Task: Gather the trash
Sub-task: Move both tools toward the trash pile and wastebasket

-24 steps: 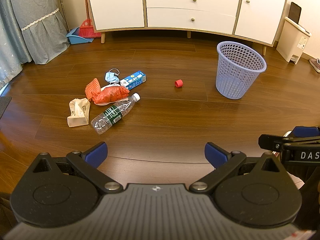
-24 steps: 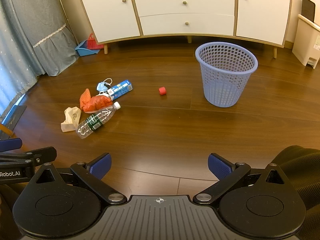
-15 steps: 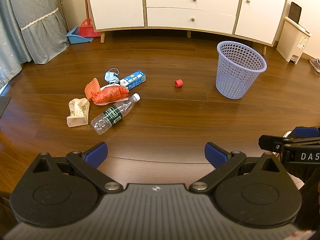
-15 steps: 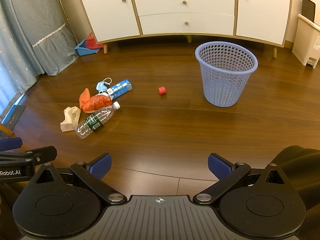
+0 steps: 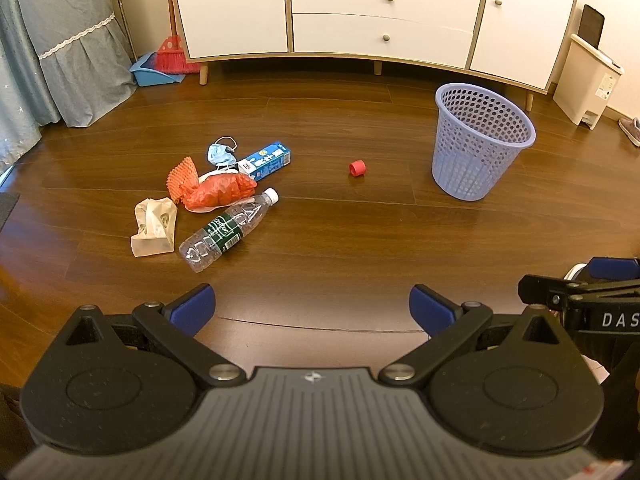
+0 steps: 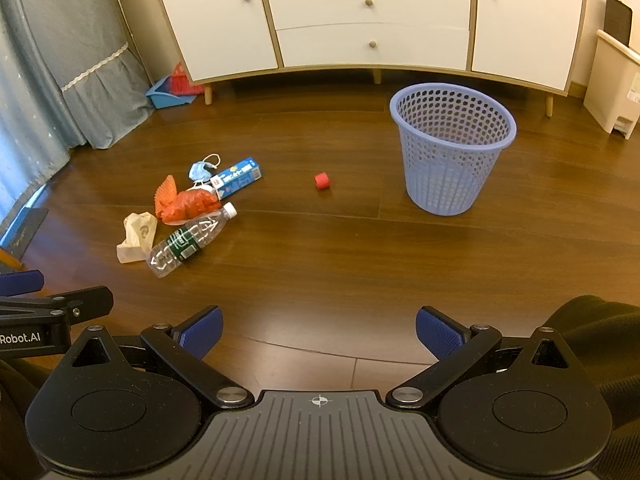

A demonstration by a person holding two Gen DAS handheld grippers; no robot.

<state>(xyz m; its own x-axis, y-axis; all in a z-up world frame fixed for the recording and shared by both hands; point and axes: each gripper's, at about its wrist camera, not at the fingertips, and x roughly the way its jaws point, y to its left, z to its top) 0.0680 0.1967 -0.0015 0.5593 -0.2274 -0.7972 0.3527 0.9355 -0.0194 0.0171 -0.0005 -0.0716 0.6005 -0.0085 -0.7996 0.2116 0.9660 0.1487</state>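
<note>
From the left wrist view, nothing's been picked up so far as I can see. The left gripper (image 5: 312, 308) hangs above bare floor with its jaws spread wide and empty. The trash is all in a heap on the far left: a plastic bottle (image 5: 228, 230), a crumpled paper bag (image 5: 154, 226), an orange net bag (image 5: 212, 188), a face mask (image 5: 221, 152) and a blue carton (image 5: 266, 164). A red cap (image 5: 357, 168) lies alone between the heap and the lavender basket (image 5: 480, 144) on the right.

The right wrist view shows the same story. The right gripper (image 6: 319, 330) is wide open too, holding nothing. The basket (image 6: 452, 148) looks empty inside, though I can't see its bottom. So basically the whole job is left, every piece.
</note>
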